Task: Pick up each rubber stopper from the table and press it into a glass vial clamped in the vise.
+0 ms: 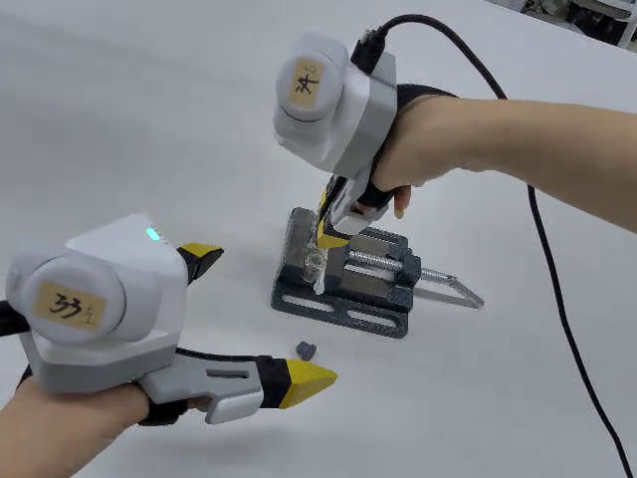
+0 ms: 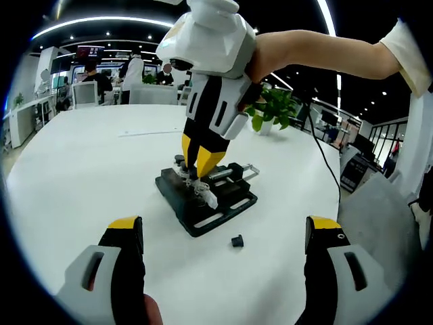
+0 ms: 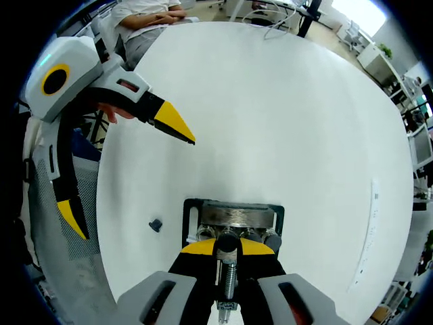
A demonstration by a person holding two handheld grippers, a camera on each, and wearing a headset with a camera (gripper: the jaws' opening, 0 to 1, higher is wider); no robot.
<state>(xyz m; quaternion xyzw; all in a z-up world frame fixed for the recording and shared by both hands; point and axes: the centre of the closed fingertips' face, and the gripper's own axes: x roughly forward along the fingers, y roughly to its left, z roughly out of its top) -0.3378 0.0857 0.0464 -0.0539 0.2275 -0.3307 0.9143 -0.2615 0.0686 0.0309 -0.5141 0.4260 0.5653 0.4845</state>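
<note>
Jaws of the left gripper (image 1: pixel 261 319) stand wide apart and hold nothing, nearest to the person, low over the white table (image 1: pixel 149 119). Between and just beyond its yellow tips lies one loose stopper (image 1: pixel 306 350), small and dark, alone on the bare surface and just in front of the vise (image 1: pixel 383 289), not touching it.

The vise is one dark metal block that sits flat on the table, with its screw and handle pointing to the right in the head view. In its clamp stands clear glass, a vial (image 1: pixel 317 264); how many vials are there I cannot tell.

The right gripper (image 1: pixel 328 237) points straight down on the clamp. In the right gripper view its jaws are narrow, closed on a small dark round gripped stopper (image 3: pixel 227 241) just above the vise.

Around the vise the table is open on every side. A black cable (image 1: pixel 555 299) runs from the right gripper across the table on the right. The rounded table edge (image 3: pixel 101 203) is near the left gripper; the far edge is well away.

Count: two grippers, one vise, two stoppers seen.
</note>
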